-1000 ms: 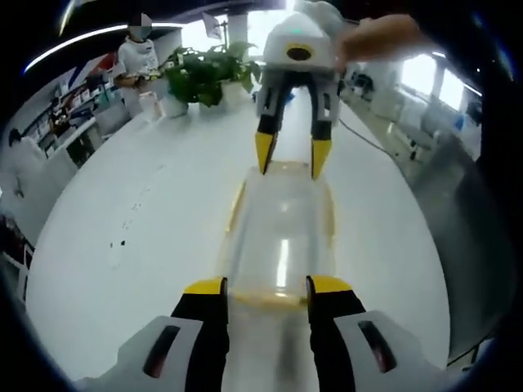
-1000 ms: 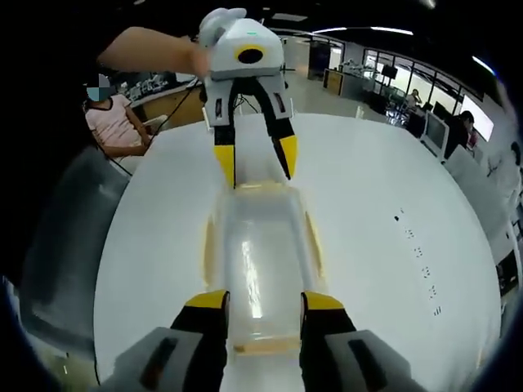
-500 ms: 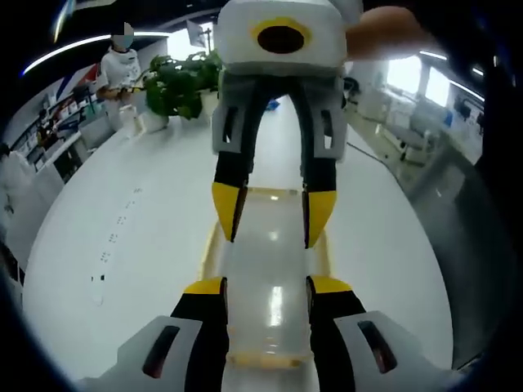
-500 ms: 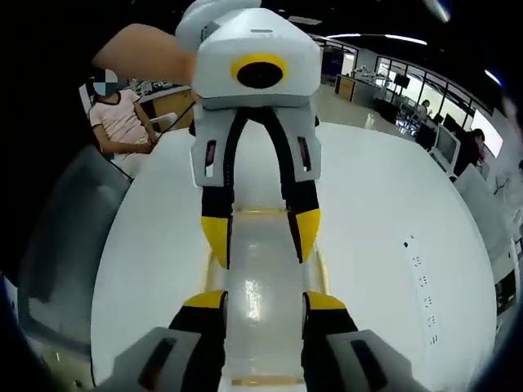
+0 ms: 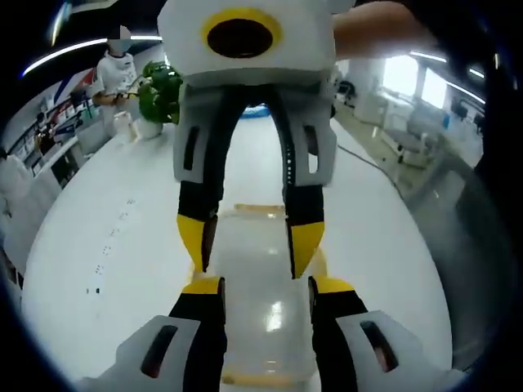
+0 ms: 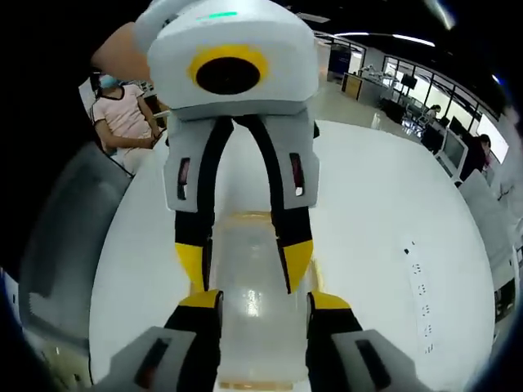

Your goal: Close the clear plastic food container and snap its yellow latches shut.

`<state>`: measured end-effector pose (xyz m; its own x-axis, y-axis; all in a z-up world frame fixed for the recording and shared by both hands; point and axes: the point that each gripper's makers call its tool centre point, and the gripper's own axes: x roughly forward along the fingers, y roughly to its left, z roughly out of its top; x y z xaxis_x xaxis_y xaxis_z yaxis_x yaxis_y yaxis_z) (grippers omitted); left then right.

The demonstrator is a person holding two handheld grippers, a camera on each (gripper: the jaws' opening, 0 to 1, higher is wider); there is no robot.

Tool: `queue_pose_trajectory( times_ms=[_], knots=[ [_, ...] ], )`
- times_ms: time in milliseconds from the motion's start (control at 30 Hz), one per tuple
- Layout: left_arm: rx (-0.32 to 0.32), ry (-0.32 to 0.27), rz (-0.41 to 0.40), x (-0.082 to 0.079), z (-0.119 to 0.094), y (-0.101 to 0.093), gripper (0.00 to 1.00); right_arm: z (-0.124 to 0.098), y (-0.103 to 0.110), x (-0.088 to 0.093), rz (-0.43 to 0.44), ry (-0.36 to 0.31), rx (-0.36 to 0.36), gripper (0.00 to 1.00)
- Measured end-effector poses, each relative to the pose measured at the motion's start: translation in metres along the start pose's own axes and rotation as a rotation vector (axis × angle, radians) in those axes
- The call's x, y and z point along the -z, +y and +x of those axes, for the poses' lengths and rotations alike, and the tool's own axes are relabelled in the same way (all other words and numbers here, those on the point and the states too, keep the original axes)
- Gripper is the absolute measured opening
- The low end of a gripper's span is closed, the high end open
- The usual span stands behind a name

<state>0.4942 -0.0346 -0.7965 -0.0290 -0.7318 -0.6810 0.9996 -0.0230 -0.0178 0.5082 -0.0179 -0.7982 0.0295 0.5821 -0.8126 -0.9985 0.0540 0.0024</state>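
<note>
On the white table: a clear plastic food container (image 5: 253,269) lies flat on the table (image 5: 98,245), lid down over it, the two grippers facing each other above it.
Long axis: the container runs lengthwise from one gripper to the other, so each tool meets an end of it, not a side.
Left gripper (image 5: 265,286): jaws parted, one on either side of the near end of the lid; nothing is clenched between them.
Right gripper (image 6: 263,300): likewise spread, straddling the opposite end; whether its tips touch the plastic cannot be told.
Nearness: both sit just over the lid, tips nearly meeting mid-length; neither looks closer than the other.
Yellow latches (image 5: 260,210): a yellow strip shows at the far end in the left gripper view, another along the near edge (image 6: 245,384) in the right gripper view. Snapped or loose is hard to make out.
Hidden: the side latches are covered by the jaws.
Background: a potted plant (image 5: 159,94) and a seated person (image 6: 122,118) stand well apart.
</note>
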Motion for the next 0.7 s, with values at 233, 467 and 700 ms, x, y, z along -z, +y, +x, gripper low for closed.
queue_pose_trajectory(
  times_ms=[233, 467, 700],
  knots=[
    [0.015, -0.008, 0.019, -0.004, 0.003, -0.012, 0.39, 0.001, -0.005, -0.002, 0.0, 0.007, 0.001, 0.43],
    [0.006, 0.001, 0.044, -0.004, 0.003, -0.017, 0.4, 0.005, -0.008, -0.001, 0.005, 0.021, -0.01, 0.52],
    [-0.012, 0.043, 0.099, 0.003, 0.008, -0.018, 0.42, 0.005, -0.008, 0.001, 0.016, 0.035, -0.033, 0.57]
  ],
)
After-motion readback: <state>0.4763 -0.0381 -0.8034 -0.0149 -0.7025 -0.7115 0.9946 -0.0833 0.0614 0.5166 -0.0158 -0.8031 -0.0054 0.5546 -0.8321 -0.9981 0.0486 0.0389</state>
